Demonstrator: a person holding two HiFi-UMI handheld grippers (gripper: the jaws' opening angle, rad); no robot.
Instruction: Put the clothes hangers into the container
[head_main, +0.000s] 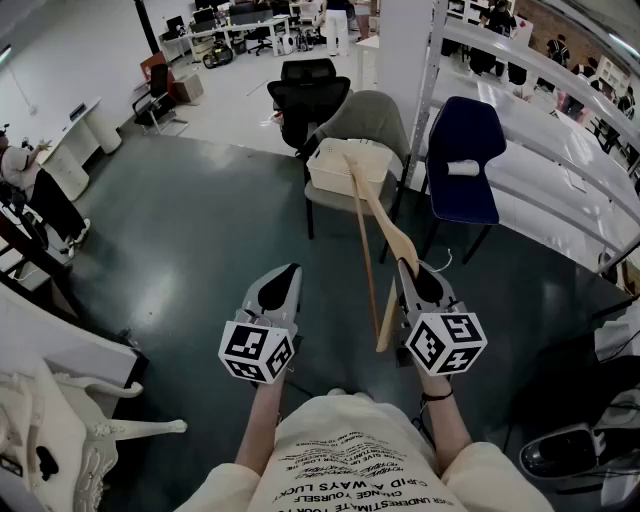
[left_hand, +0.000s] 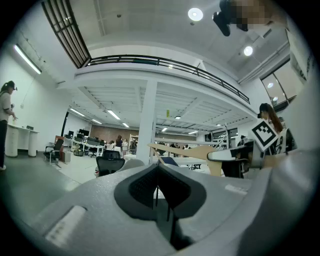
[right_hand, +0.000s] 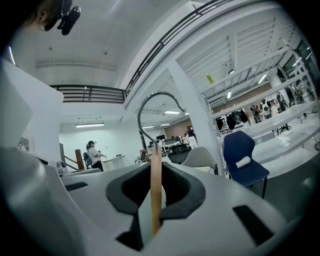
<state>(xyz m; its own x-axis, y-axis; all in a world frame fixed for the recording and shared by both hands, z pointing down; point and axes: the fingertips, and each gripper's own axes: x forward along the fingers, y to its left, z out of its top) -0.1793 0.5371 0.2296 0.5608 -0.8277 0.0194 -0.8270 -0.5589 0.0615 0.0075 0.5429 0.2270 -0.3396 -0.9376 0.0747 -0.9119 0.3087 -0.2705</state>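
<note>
A wooden clothes hanger (head_main: 385, 232) with a metal hook (right_hand: 150, 107) is clamped in my right gripper (head_main: 408, 270), which is shut on its wood (right_hand: 156, 192). The hanger reaches forward and up toward a cream container (head_main: 345, 168) that rests on the seat of a grey chair (head_main: 372, 118) ahead. My left gripper (head_main: 285, 275) is held level beside the right one, its jaws closed together with nothing between them. From the left gripper view the hanger (left_hand: 187, 151) shows side-on to the right, above my left gripper (left_hand: 159, 169).
A dark blue chair (head_main: 465, 160) with a white roll on it stands right of the grey chair, next to a white railing (head_main: 560, 150). A black office chair (head_main: 308, 92) is behind. White ornate furniture (head_main: 60, 430) sits at lower left. The floor is dark green.
</note>
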